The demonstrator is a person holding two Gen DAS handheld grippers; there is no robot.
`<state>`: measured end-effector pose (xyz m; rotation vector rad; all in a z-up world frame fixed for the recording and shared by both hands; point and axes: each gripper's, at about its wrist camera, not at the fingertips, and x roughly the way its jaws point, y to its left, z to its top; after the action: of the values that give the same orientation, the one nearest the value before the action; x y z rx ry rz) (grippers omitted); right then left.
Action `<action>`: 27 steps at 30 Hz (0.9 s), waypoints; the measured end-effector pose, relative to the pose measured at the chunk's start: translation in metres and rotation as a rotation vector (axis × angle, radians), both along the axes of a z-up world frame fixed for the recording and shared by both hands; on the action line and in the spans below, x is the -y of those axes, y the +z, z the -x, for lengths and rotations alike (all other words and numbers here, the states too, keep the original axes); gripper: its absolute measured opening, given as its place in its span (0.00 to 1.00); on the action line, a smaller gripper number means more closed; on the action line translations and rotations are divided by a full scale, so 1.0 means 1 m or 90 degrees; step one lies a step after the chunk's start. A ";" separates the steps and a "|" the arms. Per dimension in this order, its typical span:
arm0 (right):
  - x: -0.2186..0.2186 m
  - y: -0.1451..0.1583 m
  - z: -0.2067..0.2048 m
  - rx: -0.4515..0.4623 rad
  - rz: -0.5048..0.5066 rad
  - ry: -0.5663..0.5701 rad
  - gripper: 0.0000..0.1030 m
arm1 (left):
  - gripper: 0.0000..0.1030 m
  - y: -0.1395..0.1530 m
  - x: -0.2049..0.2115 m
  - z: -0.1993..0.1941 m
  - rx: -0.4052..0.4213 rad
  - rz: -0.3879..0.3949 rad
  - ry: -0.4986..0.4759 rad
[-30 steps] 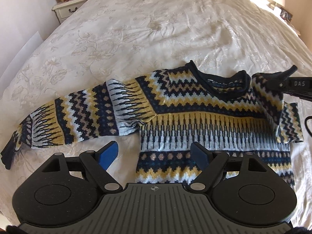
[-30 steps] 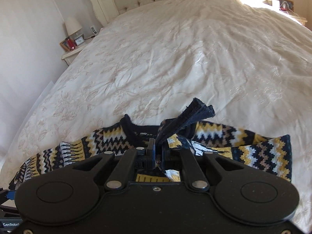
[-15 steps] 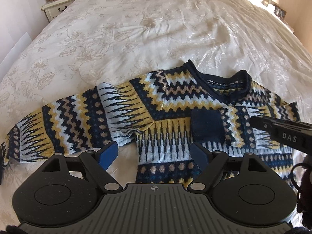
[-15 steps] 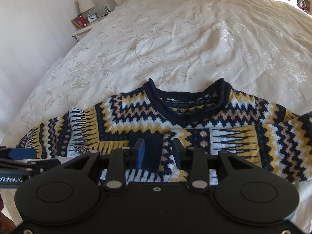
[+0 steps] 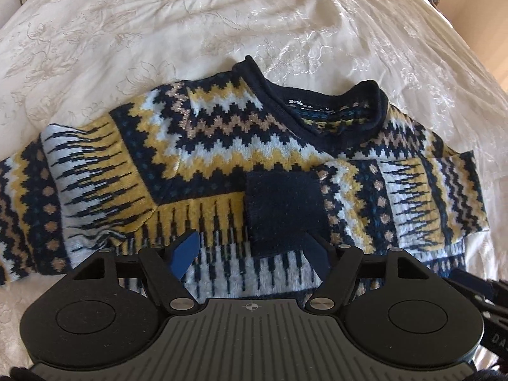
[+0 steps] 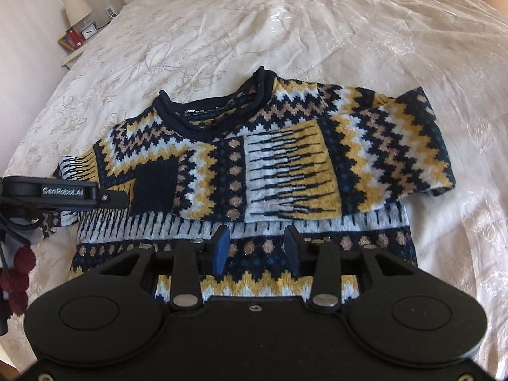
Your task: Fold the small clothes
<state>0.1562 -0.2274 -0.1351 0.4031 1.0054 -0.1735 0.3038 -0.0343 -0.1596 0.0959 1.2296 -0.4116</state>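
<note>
A small patterned sweater [image 5: 222,146] in navy, yellow and white lies flat on the bed, collar away from me; it also shows in the right wrist view [image 6: 285,171]. Its right sleeve [image 6: 285,177] is folded across the chest, and the navy cuff [image 5: 282,209] rests near the middle. The left sleeve [image 5: 41,203] lies stretched out to the left. My left gripper [image 5: 250,254] is open and empty, just above the chest near the cuff. My right gripper [image 6: 255,249] is open and empty over the sweater's lower body.
The cream embroidered bedspread [image 5: 158,25] spreads out all around the sweater. A nightstand with a lamp [image 6: 76,8], a clock and small red items stands at the far left by the wall. The left gripper's body [image 6: 63,193] reaches in from the left in the right wrist view.
My right gripper carried the right sleeve across the chest, opened and let go of the cuff, then drew back toward the hem. My left gripper moved forward over the sweater.
</note>
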 end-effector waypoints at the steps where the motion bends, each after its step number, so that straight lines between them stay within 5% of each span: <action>1: 0.000 -0.001 0.002 -0.001 -0.002 -0.004 0.48 | 0.69 -0.004 0.003 -0.002 -0.002 -0.001 -0.002; 9: -0.006 -0.008 0.009 0.000 -0.024 -0.013 0.55 | 0.68 -0.034 0.017 -0.015 -0.047 0.022 0.003; 10: -0.006 -0.008 0.011 0.001 -0.026 -0.013 0.56 | 0.60 -0.033 0.016 -0.015 -0.042 0.036 0.008; 13: -0.007 -0.010 0.014 0.001 -0.031 -0.018 0.56 | 0.13 -0.027 0.013 -0.013 -0.028 0.030 0.025; 14: -0.007 -0.011 0.015 -0.001 -0.032 -0.020 0.56 | 0.09 -0.023 0.012 -0.013 -0.023 0.033 0.025; 27: -0.011 -0.013 0.016 -0.007 -0.038 -0.029 0.56 | 0.07 0.091 -0.031 -0.005 0.111 0.134 0.067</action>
<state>0.1403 -0.2166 -0.1480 0.4795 1.0140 -0.1867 0.3092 -0.0036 -0.0685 -0.1109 1.0087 -0.4295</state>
